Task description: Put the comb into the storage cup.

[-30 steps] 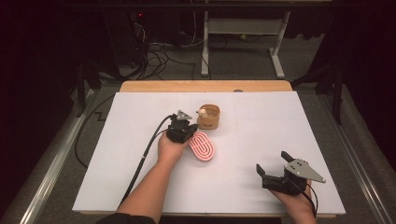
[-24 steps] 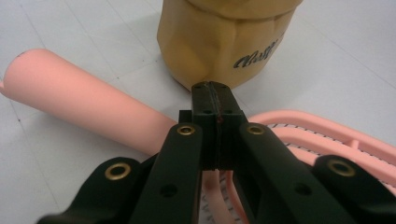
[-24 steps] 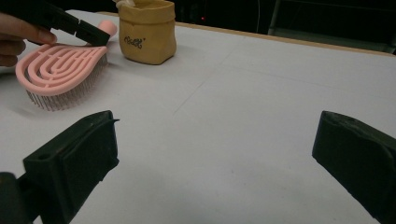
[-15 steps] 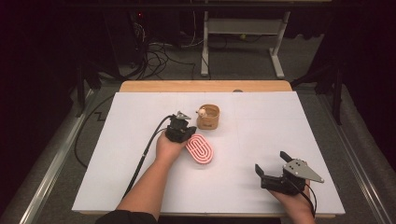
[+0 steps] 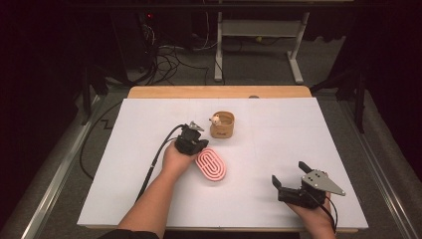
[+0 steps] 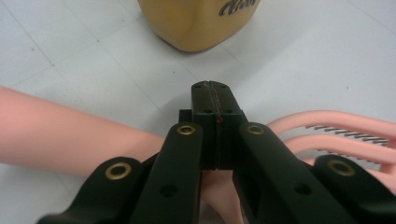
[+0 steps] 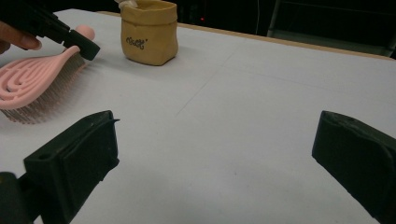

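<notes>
Nothing's budged since a second ago: left gripper [image 5: 195, 143] clamped on the pink brush [image 5: 211, 166] handle, right gripper [image 5: 291, 190] gaping, and that thin pinch could let it twist loose.

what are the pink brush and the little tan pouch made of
The pink hairbrush looks like moulded plastic with a matte finish: a smooth vented loop pattern on its back and rows of thin bristles below. The tan pouch seems to be washable paper or soft leather-like fabric: slumped, creased walls, a rolled rim and a dull surface with printed script.
</notes>
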`<state>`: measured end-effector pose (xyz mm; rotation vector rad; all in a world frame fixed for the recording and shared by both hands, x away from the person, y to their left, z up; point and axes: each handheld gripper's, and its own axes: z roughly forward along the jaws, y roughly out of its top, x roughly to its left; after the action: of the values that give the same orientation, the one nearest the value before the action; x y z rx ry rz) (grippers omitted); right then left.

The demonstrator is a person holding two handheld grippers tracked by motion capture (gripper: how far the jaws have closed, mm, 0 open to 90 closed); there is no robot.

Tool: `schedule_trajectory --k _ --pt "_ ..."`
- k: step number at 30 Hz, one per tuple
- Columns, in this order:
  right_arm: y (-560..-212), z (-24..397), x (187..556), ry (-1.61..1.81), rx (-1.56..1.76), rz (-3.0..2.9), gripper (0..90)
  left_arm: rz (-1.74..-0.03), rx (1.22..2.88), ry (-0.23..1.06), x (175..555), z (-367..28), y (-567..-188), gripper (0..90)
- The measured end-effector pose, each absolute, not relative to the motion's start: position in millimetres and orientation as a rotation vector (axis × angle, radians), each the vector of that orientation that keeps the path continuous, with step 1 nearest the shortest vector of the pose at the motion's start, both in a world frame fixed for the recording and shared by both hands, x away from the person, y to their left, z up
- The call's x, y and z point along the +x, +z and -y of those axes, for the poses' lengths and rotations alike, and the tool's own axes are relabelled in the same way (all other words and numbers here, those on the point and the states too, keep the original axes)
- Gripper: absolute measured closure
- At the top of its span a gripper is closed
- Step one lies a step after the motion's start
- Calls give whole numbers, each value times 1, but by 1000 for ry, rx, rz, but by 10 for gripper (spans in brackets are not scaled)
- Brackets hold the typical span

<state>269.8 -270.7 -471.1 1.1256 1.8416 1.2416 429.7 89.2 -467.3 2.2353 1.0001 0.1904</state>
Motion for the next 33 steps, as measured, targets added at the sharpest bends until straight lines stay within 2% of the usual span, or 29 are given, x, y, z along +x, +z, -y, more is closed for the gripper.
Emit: schedule_trajectory --k 23,33 --pt "-472 269 270 1239 1125 -1846 13 -972 2301 168 425 -93 -468 900" --pt "-472 268 270 1236 1129 -1847 14 -940 2251 190 420 -88 -461 900"
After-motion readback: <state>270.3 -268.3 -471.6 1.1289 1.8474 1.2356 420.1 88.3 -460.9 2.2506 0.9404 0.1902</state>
